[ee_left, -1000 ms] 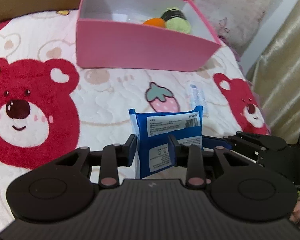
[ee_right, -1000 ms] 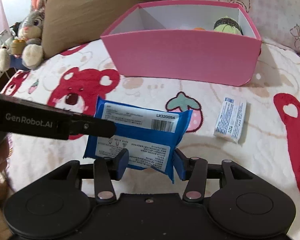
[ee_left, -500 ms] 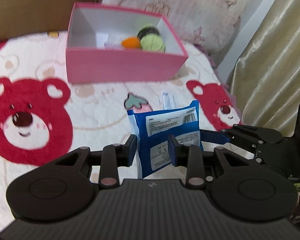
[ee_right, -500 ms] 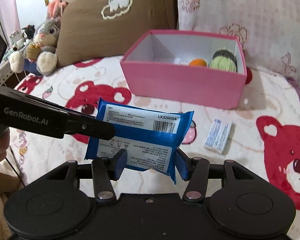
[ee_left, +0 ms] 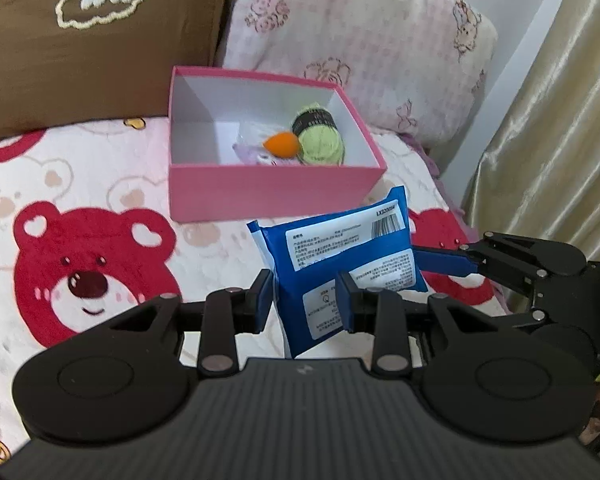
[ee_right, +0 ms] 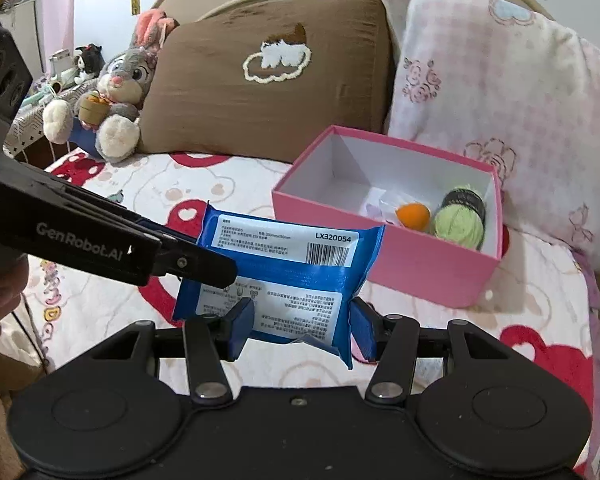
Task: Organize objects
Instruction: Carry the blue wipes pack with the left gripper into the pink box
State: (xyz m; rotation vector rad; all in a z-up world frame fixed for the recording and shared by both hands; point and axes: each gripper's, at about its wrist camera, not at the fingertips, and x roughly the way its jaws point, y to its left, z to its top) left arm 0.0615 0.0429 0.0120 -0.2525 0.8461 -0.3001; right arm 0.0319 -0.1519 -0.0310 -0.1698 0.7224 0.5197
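A blue wipes packet (ee_left: 339, 256) with white labels hangs above the bed, held from two sides. My left gripper (ee_left: 303, 300) is shut on its lower corner. My right gripper (ee_right: 300, 328) is shut across its bottom edge. The right gripper's fingers (ee_left: 439, 260) come in from the right in the left wrist view. In the right wrist view the left gripper's fingers (ee_right: 204, 264) clamp the blue packet (ee_right: 284, 264) from the left. Beyond it an open pink box (ee_left: 272, 196) sits on the bedspread, holding a green yarn ball (ee_left: 323, 144) and an orange piece (ee_left: 282, 144).
A brown pillow (ee_right: 260, 80) and a pink floral pillow (ee_right: 499, 80) lean behind the pink box (ee_right: 419, 276). A plush rabbit (ee_right: 116, 92) sits at the far left. A gold curtain (ee_left: 559, 120) hangs on the right beside the bed. The red-bear bedspread (ee_left: 80, 272) lies below.
Both grippers have lifted the blue packet higher above the bed. The pink box now looks smaller and farther away. The small white packet on the bedspread has dropped out of sight.
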